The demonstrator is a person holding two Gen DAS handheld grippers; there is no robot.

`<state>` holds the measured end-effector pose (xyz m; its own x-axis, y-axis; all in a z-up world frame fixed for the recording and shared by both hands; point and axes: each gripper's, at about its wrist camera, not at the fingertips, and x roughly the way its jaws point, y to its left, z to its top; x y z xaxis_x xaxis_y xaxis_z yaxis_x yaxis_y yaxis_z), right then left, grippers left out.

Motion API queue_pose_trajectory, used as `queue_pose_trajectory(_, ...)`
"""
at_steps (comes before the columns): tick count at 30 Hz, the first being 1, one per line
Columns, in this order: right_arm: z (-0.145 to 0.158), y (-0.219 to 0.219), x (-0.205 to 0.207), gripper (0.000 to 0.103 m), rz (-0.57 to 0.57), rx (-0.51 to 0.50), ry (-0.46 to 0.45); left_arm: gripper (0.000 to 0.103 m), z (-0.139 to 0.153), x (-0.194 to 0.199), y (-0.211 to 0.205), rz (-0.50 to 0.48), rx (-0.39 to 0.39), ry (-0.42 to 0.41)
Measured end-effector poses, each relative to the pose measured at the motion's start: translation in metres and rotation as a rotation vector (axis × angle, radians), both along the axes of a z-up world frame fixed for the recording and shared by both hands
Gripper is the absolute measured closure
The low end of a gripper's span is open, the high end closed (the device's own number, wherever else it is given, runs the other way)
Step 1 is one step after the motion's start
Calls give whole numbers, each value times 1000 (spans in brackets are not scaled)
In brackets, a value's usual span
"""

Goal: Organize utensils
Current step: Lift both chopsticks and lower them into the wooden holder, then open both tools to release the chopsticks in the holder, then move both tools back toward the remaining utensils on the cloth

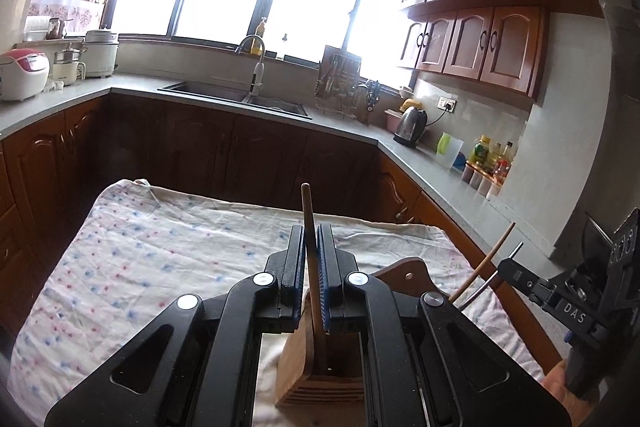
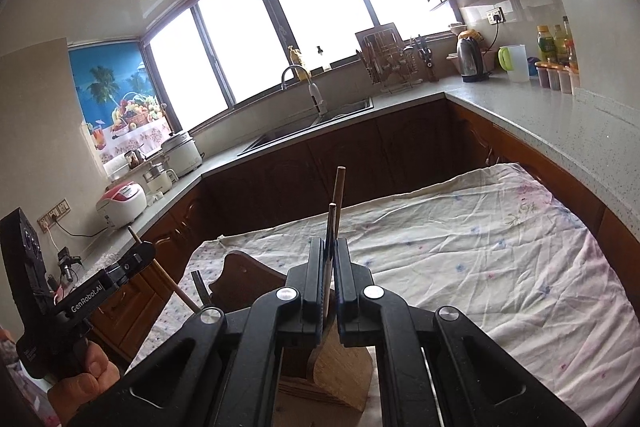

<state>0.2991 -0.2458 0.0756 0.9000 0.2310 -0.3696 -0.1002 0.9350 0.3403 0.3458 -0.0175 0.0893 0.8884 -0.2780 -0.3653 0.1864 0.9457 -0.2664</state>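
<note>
The left tool (image 1: 309,259) grips a brown wooden chopstick (image 1: 309,223) upright above the slotted wooden holder (image 1: 296,359) on the cloth-covered surface (image 1: 160,247); the right tool (image 2: 330,267) clamps a wooden chopstick (image 2: 339,195) and a thin metal utensil (image 2: 329,227) over it.

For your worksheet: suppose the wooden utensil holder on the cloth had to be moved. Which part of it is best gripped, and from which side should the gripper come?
Grip the wooden holder by its thin side wall near the top rim, coming from above. It stands upright with its mouth open upward, so one finger could probably slip inside; the whole block looks too wide. Both grippers are now shut on sticks.
</note>
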Motion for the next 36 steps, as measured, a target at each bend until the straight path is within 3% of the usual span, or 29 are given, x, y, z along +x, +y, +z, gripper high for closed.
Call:
queue_pose_trajectory(9, 1, 0, 3, 98, 2, -2, 10, 97, 1, 2, 1, 6, 9, 15)
queue_pose_trajectory(11, 1, -1, 3, 93, 6, 6, 16, 92, 1, 2, 2, 3, 4, 25)
queue_pose_trajectory(12, 1, -2, 3, 92, 6, 12, 17, 82, 2, 0, 3, 1, -1, 24)
queue_pose_trajectory(13, 1, -3, 3, 91, 8, 16, 16, 60, 2, -2, 5, 8, -4, 25)
queue_pose_trajectory(14, 2, -5, 0, 81, 7, 21, 11, 49, 3, -5, 7, 17, -9, 22)
queue_pose_trajectory(15, 2, -7, -2, 58, 6, 28, 4, 41, 3, -9, 9, 23, -16, 11)
queue_pose_trajectory(17, 5, -12, -9, 36, 3, 45, -19, 39, 5, -14, 11, 25, -14, 13)
queue_pose_trajectory(20, 8, -16, -18, 28, -1, 61, -33, 28, 4, -23, 16, 35, -12, 24)
queue_pose_trajectory(21, 9, -17, -21, 16, -1, 69, -35, 25, 4, -27, 18, 40, -12, 28)
queue_pose_trajectory(23, 9, -21, -29, 2, -3, 81, -42, 21, 2, -35, 22, 53, -11, 40)
queue_pose_trajectory(36, -10, -25, -90, 2, 12, 92, -5, 15, -31, -103, 48, 70, 16, 144)
